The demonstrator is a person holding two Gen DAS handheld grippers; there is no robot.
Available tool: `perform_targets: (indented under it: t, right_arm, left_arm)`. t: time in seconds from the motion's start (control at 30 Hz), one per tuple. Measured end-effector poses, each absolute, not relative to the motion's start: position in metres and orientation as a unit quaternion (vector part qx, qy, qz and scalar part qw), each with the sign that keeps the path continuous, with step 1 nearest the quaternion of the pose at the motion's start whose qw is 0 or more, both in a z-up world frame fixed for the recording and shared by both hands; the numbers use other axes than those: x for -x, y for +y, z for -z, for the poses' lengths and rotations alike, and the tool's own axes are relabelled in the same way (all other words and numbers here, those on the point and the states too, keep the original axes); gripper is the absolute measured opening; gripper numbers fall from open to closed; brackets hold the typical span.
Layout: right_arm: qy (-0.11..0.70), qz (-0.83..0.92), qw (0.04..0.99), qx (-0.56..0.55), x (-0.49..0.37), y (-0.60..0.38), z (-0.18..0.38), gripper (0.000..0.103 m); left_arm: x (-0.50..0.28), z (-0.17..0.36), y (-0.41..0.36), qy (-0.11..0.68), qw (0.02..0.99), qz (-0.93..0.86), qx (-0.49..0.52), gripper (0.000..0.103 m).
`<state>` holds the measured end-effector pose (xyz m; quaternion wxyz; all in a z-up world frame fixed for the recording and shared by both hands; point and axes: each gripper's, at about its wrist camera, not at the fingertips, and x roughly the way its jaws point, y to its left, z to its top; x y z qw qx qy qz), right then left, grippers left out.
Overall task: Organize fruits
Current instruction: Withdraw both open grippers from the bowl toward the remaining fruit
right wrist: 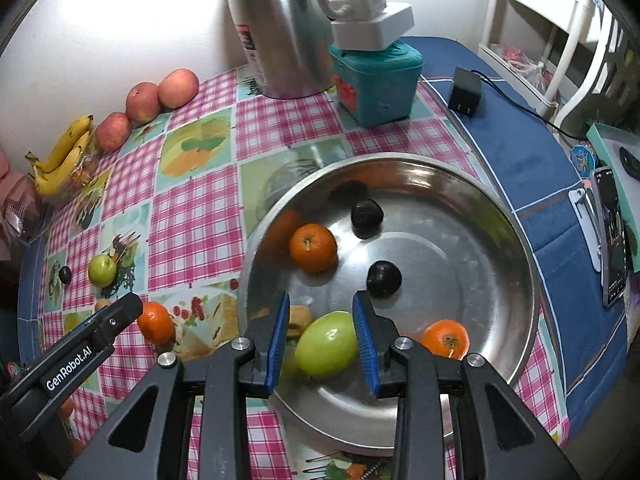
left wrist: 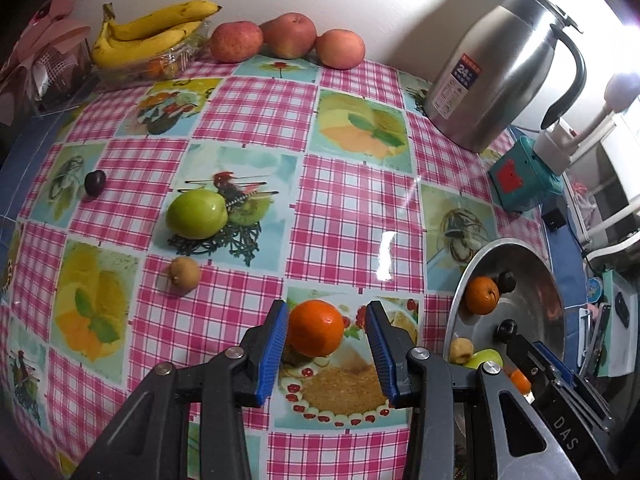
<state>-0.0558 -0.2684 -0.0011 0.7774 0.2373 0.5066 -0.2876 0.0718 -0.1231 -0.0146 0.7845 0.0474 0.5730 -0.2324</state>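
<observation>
A small orange [left wrist: 316,328] lies on the checked tablecloth [left wrist: 248,104]. My left gripper [left wrist: 327,308] hangs over it, open: the left pad is at its side and a gap shows at the right pad. Farther left lie a green apple [left wrist: 196,214], a brown longan [left wrist: 184,275] and a dark plum [left wrist: 95,183]. My right gripper [right wrist: 320,300] is open over the steel bowl [right wrist: 400,158], its pads either side of a green apple [right wrist: 326,344] that rests in the bowl. Also in the bowl are two oranges [right wrist: 313,247] [right wrist: 446,338], two plums [right wrist: 367,214] [right wrist: 384,279] and a longan [right wrist: 301,319].
Bananas [left wrist: 152,32] and three red apples [left wrist: 288,34] line the wall at the back. A steel kettle [left wrist: 500,76] and a teal box [left wrist: 520,176] stand beyond the bowl. A phone [right wrist: 612,236] and a black charger [right wrist: 466,94] lie on the blue cloth to the right.
</observation>
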Motion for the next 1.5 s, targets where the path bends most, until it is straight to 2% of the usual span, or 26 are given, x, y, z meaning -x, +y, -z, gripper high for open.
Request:
perform_targets:
  t: [0.07, 0.13, 0.2, 0.23, 0.27, 0.33, 0.6, 0.87, 1.0, 1.23, 1.33, 1.5]
  right_arm:
    - [0.508, 0.285, 0.779, -0.234, 0.055, -0.267, 0.000, 0.033]
    - [0.509, 0.285, 0.779, -0.231, 0.054, -0.266, 0.001, 0.033]
    - [0.511, 0.286, 0.778, -0.230, 0.053, -0.265, 0.002, 0.033]
    - [0.511, 0.286, 0.777, -0.230, 0.053, -0.266, 0.002, 0.036]
    - [0.512, 0.288, 0.776, -0.230, 0.053, -0.266, 0.003, 0.051]
    - [0.510, 0.292, 0.775, -0.231, 0.053, -0.268, 0.004, 0.069]
    - [0.512, 0.294, 0.772, -0.236, 0.054, -0.270, 0.008, 0.069]
    - [0.511, 0.299, 0.771, -0.235, 0.055, -0.271, 0.009, 0.070]
    - [0.506, 0.303, 0.774, -0.231, 0.055, -0.272, 0.009, 0.082]
    - [0.505, 0.306, 0.776, -0.223, 0.055, -0.271, 0.009, 0.083]
    - [0.500, 0.312, 0.777, -0.220, 0.056, -0.272, 0.007, 0.097]
    - [0.490, 0.320, 0.782, -0.214, 0.057, -0.272, 0.004, 0.097]
  left_arm:
    - [-0.073, 0.014, -0.121, 0.574, 0.784, 0.231, -0.045, 0.044]
    - [-0.074, 0.014, -0.120, 0.575, 0.784, 0.229, -0.044, 0.050]
    - [-0.075, 0.015, -0.118, 0.579, 0.783, 0.223, -0.041, 0.075]
    - [-0.075, 0.016, -0.117, 0.580, 0.783, 0.222, -0.039, 0.076]
    - [-0.076, 0.016, -0.116, 0.581, 0.783, 0.219, -0.038, 0.077]
    - [-0.076, 0.017, -0.116, 0.581, 0.784, 0.214, -0.040, 0.080]
    - [-0.078, 0.019, -0.113, 0.581, 0.787, 0.202, -0.049, 0.096]
    - [-0.079, 0.020, -0.112, 0.580, 0.790, 0.193, -0.051, 0.103]
    - [-0.080, 0.020, -0.110, 0.579, 0.793, 0.188, -0.042, 0.103]
    - [-0.081, 0.021, -0.110, 0.577, 0.795, 0.181, -0.053, 0.103]
    - [-0.080, 0.020, -0.110, 0.576, 0.795, 0.181, -0.056, 0.103]
    - [-0.080, 0.020, -0.111, 0.575, 0.794, 0.187, -0.062, 0.103]
